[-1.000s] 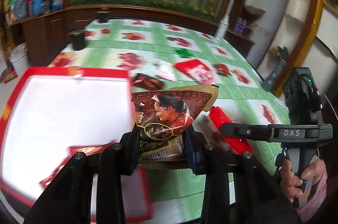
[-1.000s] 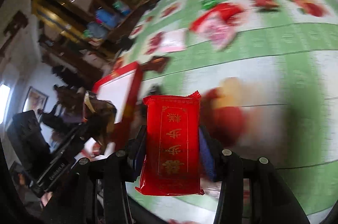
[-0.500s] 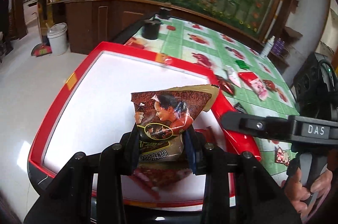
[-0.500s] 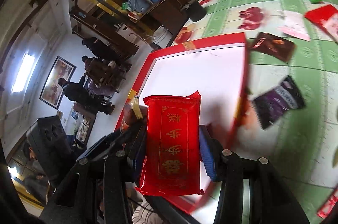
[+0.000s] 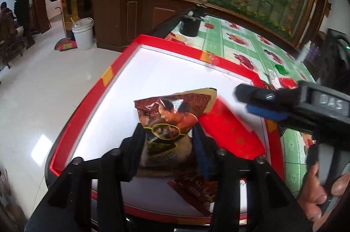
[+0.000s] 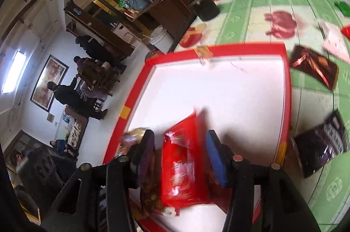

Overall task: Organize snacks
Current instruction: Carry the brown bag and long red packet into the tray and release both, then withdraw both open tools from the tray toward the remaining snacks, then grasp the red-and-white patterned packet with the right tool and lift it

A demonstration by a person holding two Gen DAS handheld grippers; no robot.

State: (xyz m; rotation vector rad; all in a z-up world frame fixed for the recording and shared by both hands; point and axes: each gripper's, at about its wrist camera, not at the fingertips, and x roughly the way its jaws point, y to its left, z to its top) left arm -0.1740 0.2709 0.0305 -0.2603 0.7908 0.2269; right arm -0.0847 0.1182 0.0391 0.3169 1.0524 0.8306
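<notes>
Reading "DAS" on right tongs [image 5: 260, 103] above red-rimmed tray [image 5: 105, 81].

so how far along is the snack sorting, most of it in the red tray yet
Not most. Done: one dark red packet lies in the red tray. In hand: the left gripper is opening around a brown snack bag and the right gripper around a red packet, both over the tray. Left: a brown packet, a black packet, a pink packet and a green one remain on the tablecloth.
</notes>
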